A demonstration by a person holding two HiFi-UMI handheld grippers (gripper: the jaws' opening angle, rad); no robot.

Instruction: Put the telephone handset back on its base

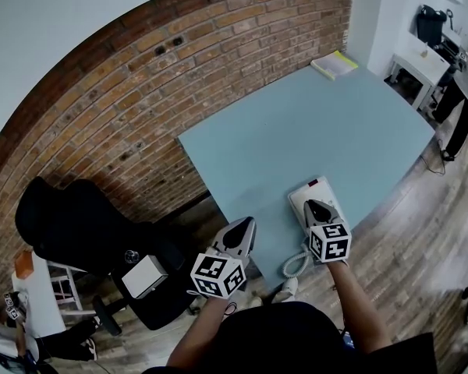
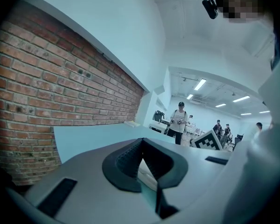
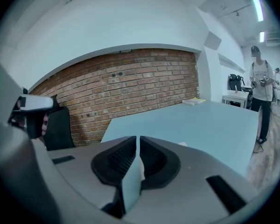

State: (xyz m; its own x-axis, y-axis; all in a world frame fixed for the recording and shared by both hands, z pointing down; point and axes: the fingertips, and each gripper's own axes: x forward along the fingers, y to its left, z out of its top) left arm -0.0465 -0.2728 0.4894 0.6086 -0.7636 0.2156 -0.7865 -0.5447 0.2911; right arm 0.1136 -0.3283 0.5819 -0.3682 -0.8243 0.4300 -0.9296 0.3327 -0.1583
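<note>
The white telephone [image 1: 310,194] with a small red mark lies at the near edge of the light blue table [image 1: 296,131]. Its coiled cord [image 1: 296,265] hangs off that edge. I cannot tell the handset from the base, because my right gripper [image 1: 313,206] sits directly over the phone. Its jaws stand together with only a thin slit and nothing between them [image 3: 137,139]. My left gripper [image 1: 247,224] hovers left of the phone at the table's near edge. Its fingertips meet [image 2: 141,141] and hold nothing.
A yellow and white pad [image 1: 334,64] lies at the table's far corner. The brick wall [image 1: 140,92] runs along the table's left side. A black office chair [image 1: 70,224] and a white box [image 1: 144,276] stand at lower left. A person [image 1: 464,100] stands at far right.
</note>
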